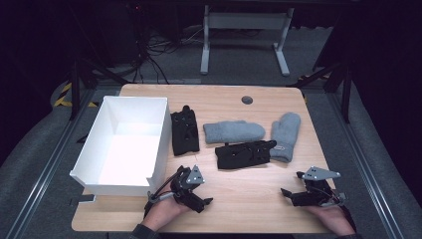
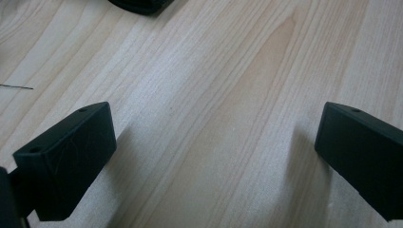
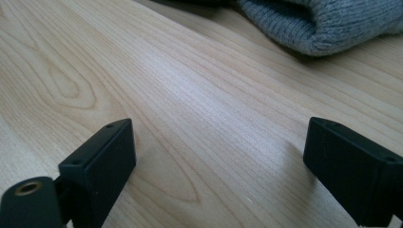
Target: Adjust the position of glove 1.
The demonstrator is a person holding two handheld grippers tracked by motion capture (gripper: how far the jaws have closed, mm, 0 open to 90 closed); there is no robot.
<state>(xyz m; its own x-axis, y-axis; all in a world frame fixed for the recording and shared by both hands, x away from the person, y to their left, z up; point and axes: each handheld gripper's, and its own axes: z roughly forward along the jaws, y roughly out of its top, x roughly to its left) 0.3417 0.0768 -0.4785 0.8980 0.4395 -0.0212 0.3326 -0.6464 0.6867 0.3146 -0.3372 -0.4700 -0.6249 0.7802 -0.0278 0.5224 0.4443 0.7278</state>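
Count of things on the table [image 1: 259, 199]

Two grey mittens [image 1: 233, 131] [image 1: 286, 134], two black gloves [image 1: 184, 132] [image 1: 244, 155], one white box [image 1: 124, 144].

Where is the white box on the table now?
In the high view the white box stands on the left part of the table, just left of a black glove and behind the left claw.

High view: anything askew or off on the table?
Nothing stands out. Two grey mittens and two black gloves lie flat beside the white box, unsorted. Both grippers are open over bare wood.
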